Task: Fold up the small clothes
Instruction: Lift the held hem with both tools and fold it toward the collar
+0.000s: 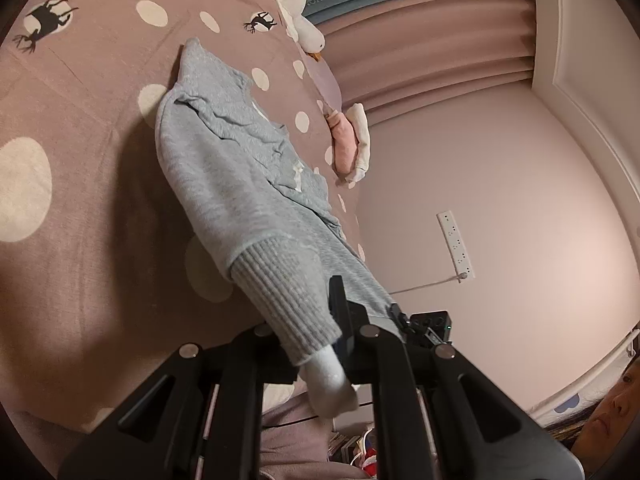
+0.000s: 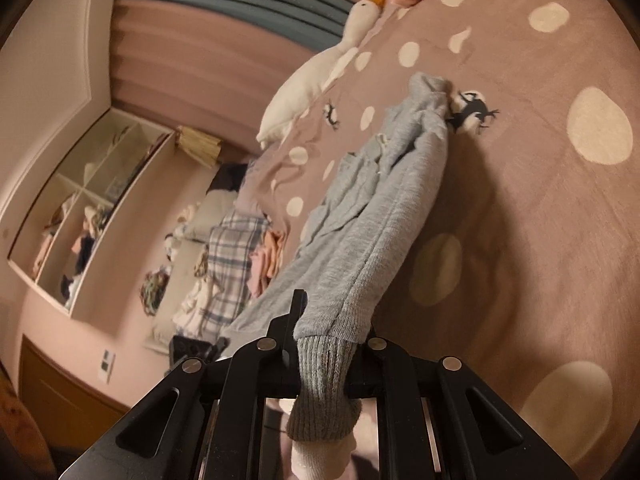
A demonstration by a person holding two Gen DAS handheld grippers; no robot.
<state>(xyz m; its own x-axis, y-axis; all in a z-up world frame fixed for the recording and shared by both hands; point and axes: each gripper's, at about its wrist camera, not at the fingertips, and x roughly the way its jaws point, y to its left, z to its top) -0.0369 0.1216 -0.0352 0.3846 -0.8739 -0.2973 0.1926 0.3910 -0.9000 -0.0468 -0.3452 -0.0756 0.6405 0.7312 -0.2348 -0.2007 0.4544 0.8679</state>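
1. The left gripper point(image 1: 340, 332) is clenched on one ribbed cuff point(image 1: 288, 300) of the grey sweater point(image 1: 224, 168), which hangs stretched above the dotted bedspread point(image 1: 80, 200).
2. The right gripper point(image 2: 320, 344) grasps the other cuff point(image 2: 324, 380) of the same sweater.
3. Only the left view shows the wall power strip point(image 1: 456, 244) and a person's face at the lower right edge.
4. Only the right view shows the cubby shelf point(image 2: 88, 208) and a plaid clothes pile point(image 2: 228, 264).
5. A goose toy point(image 2: 312, 76) lies along the bed's far edge; bare bedspread spreads beside the sweater.
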